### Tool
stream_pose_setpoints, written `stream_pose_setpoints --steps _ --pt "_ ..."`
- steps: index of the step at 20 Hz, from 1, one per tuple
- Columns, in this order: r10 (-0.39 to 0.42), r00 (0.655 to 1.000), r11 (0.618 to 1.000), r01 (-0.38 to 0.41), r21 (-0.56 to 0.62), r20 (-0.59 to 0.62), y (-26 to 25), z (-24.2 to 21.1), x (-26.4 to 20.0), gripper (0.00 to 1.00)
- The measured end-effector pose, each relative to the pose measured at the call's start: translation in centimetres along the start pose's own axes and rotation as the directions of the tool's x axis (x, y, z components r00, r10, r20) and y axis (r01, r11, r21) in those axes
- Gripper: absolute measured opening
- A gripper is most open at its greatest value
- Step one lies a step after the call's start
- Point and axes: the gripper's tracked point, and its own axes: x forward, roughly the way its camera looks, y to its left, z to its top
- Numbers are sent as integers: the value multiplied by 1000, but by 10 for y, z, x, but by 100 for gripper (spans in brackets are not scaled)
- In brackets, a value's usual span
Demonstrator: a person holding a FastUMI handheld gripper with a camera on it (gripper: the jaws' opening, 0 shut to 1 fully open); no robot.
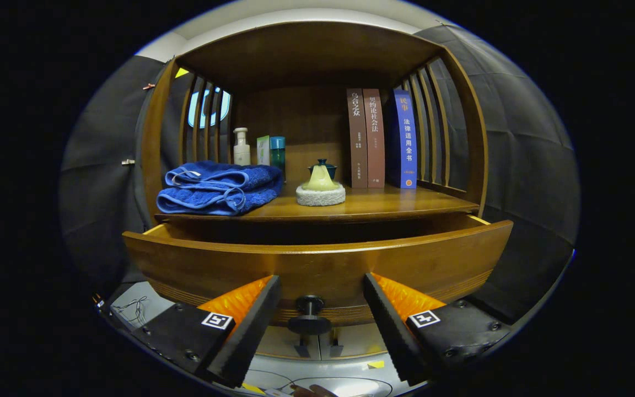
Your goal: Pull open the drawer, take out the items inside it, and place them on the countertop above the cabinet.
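Now — tongs (322,317) level, spread | knob (309,315) between | drawer (317,264) out.

Gripper-mounted fisheye, facing forward.
Looks level along both fingers (257,325), close to the drawer front (317,264), toward the countertop (372,207) beyond.

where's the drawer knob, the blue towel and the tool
drawer knob (309,315), gripper view, on its dark round head, between the fingers
blue towel (219,187), gripper view, on its folded top, on the countertop
tool (322,317), gripper view, midway between its open fingertips
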Motion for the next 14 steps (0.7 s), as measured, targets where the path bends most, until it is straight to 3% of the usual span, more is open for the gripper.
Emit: stream_pose_setpoints --steps 14 --pt "-12 1000 1000 12 1 8 2 8 46 100"
